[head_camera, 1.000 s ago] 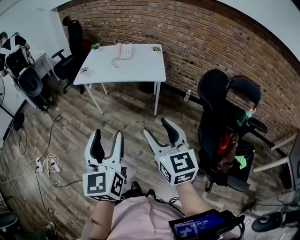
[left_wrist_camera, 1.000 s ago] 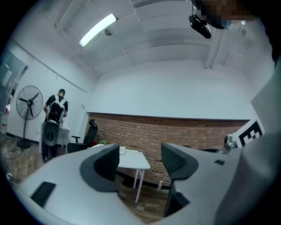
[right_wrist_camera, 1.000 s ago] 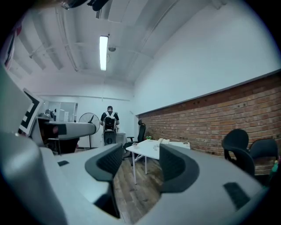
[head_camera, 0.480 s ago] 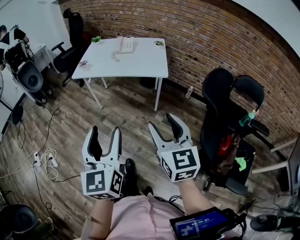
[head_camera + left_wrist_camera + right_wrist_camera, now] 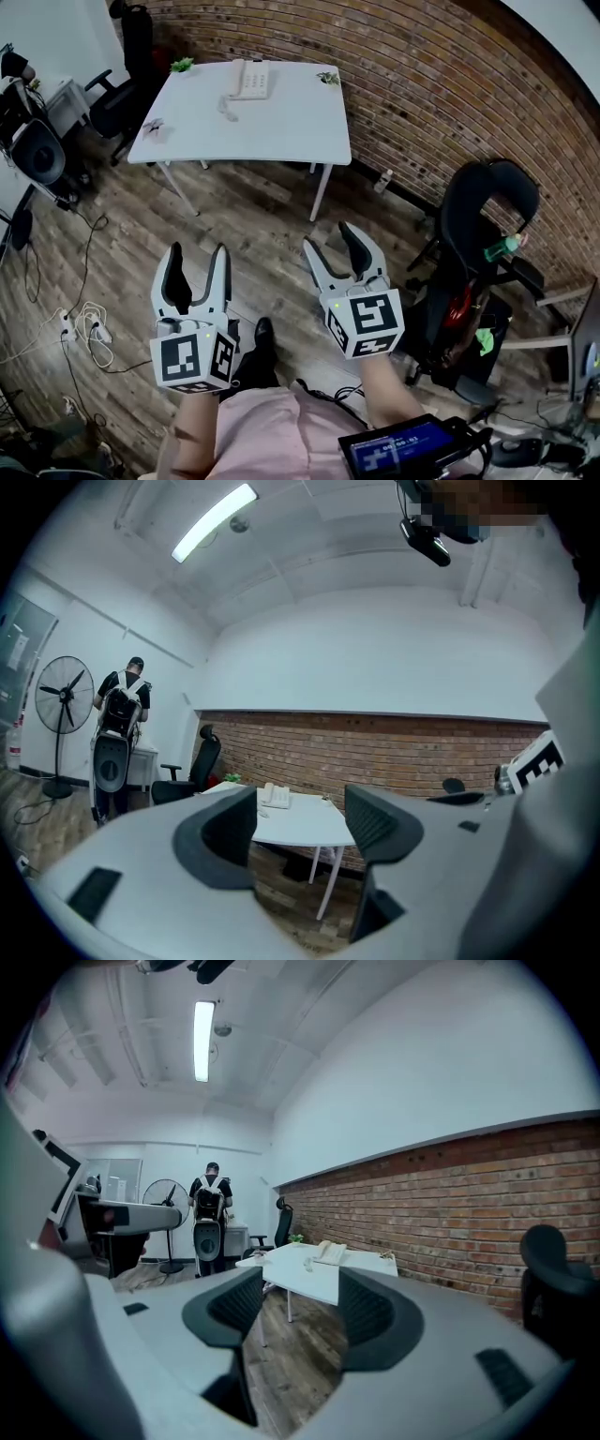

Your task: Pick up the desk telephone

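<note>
Facing a white counter [image 5: 281, 122] across a wood floor [image 5: 267, 220], the left gripper [image 5: 197, 253] and right gripper [image 5: 330, 240] hang with jaws spread, holding nothing. The desk telephone [image 5: 249, 79] lies at the counter's far edge, near the brick wall [image 5: 422, 84]. Only the gripper views show a person [image 5: 120, 710] beside a fan [image 5: 62, 694].

The room is lit evenly and brightly by a ceiling tube light [image 5: 214, 522], which is blown out to glare. Straight lines of the brick wall [image 5: 422, 84] are bowed by fisheye distortion, and corners are darkened. The left gripper [image 5: 300, 810] and right gripper [image 5: 298, 1290] are rendered soft.
</note>
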`<state>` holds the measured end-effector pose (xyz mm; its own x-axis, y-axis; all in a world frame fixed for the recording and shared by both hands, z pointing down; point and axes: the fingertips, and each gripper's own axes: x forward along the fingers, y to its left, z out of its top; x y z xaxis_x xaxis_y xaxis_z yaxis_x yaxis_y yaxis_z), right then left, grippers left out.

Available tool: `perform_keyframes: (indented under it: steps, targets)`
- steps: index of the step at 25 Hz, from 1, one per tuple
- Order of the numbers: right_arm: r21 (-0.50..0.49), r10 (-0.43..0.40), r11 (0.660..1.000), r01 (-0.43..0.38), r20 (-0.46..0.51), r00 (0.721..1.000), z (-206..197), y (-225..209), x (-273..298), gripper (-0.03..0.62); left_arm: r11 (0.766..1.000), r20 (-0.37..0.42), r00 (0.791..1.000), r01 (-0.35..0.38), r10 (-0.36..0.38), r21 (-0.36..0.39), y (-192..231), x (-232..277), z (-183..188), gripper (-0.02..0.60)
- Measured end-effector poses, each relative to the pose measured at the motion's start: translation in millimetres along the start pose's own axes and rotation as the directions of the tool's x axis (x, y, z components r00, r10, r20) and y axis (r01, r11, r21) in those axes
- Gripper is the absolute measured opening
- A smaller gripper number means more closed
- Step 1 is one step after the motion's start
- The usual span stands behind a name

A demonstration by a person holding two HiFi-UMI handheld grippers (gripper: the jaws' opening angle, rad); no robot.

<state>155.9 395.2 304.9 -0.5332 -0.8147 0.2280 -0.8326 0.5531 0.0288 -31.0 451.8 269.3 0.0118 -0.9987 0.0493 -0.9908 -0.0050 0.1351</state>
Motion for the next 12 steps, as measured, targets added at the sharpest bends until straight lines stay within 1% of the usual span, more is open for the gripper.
perform_keyframes:
  steps: [7, 12]
  targets:
    - [0.002, -0.032, 0.999, 0.032, 0.018, 0.999, 31, -13, 94, 0.25, 0.999, 0.019, 0.999, 0.047, -0.047, 0.012, 41, 94, 22, 0.298]
    - [0.005, -0.05, 0.999, 0.049, 0.04, 0.998, 49, -19, 142, 0.238, 0.997, 0.032, 0.997, 0.074, -0.074, 0.026, 62, 146, 35, 0.298]
